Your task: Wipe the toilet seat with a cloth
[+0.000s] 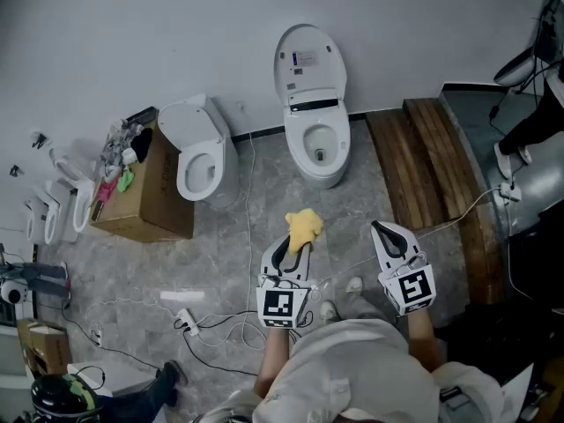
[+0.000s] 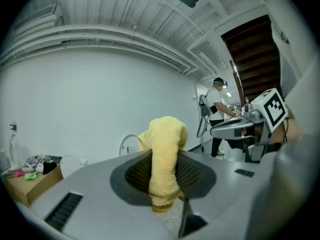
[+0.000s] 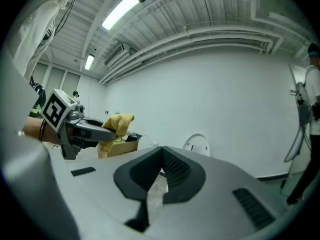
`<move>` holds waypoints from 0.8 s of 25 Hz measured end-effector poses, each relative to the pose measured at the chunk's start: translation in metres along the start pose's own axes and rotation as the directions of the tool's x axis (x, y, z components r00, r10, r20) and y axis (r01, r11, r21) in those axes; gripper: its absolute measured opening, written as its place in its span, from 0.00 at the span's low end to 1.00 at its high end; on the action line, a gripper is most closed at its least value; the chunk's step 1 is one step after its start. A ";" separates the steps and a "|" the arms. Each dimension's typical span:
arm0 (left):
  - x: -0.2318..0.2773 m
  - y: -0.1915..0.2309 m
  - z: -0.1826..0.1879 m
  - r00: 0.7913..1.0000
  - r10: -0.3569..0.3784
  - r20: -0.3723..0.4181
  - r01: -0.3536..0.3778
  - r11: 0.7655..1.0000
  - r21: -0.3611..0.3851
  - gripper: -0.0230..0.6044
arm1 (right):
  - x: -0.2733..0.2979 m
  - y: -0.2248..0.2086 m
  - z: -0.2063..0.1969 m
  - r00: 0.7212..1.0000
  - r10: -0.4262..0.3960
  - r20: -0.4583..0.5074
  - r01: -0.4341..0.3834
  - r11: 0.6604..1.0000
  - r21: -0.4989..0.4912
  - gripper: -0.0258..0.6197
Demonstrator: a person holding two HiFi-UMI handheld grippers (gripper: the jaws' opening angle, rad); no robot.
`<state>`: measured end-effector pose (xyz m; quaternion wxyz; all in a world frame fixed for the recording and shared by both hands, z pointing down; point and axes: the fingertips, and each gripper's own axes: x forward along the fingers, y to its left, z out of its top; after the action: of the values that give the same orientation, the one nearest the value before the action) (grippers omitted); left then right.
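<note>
**Head view:** Left gripper is holding the yellow cloth at centre frame, well short of the toilet seat at 12 o'clock. Right gripper is hanging at 4 o'clock. Bare floor is lying between cloth and seat. A second toilet at 10 and a wooden step at 2 are hemming the approach. Cables at 7 are lying by the feet, likely a snag risk.

**Left gripper view:** Jaws are clamping one fold of the cloth. The bulk is bunching above the tips, so wiping drag could pull it free.

**Right gripper view:** Jaws are meeting at the tips, gripping nothing.
</note>
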<state>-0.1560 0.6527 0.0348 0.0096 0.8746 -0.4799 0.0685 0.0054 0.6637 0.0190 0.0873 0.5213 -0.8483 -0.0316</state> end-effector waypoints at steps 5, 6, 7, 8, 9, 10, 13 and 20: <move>-0.014 0.004 -0.005 1.000 0.000 0.002 0.000 1.000 -0.002 0.22 | -0.001 0.016 -0.005 1.000 -0.001 -0.007 0.001 1.000 -0.003 0.05; -0.013 0.005 -0.004 1.000 0.000 0.005 0.000 1.000 -0.001 0.22 | 0.001 0.017 -0.005 1.000 0.003 -0.005 -0.003 1.000 -0.001 0.05; -0.010 0.007 -0.004 1.000 0.001 0.007 -0.001 1.000 0.000 0.22 | 0.004 0.018 -0.005 1.000 0.007 -0.004 -0.007 1.000 -0.001 0.05; -0.007 0.009 -0.003 1.000 0.001 0.009 -0.001 1.000 0.000 0.22 | 0.008 0.017 -0.006 1.000 0.010 -0.005 -0.010 1.000 0.000 0.05; -0.003 0.012 -0.003 1.000 0.003 0.009 -0.003 1.000 0.002 0.22 | 0.013 0.016 -0.007 1.000 0.012 -0.007 -0.012 1.000 -0.001 0.05; 0.002 0.015 -0.002 1.000 0.005 0.010 -0.005 1.000 0.005 0.22 | 0.018 0.014 -0.007 1.000 0.014 -0.006 -0.014 1.000 -0.004 0.05; 0.021 0.026 -0.002 1.000 0.017 0.007 -0.017 1.000 0.014 0.22 | 0.036 0.002 -0.004 1.000 0.024 0.009 -0.024 1.000 -0.020 0.05; 0.083 0.048 0.012 0.998 0.056 -0.007 -0.056 0.998 0.035 0.22 | 0.087 -0.045 -0.008 0.998 0.070 0.001 -0.070 0.997 0.014 0.05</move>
<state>-0.1513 0.5558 0.0312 -0.0056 0.8606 -0.5028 0.0805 0.0083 0.5662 0.0301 0.0846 0.4920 -0.8662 -0.0227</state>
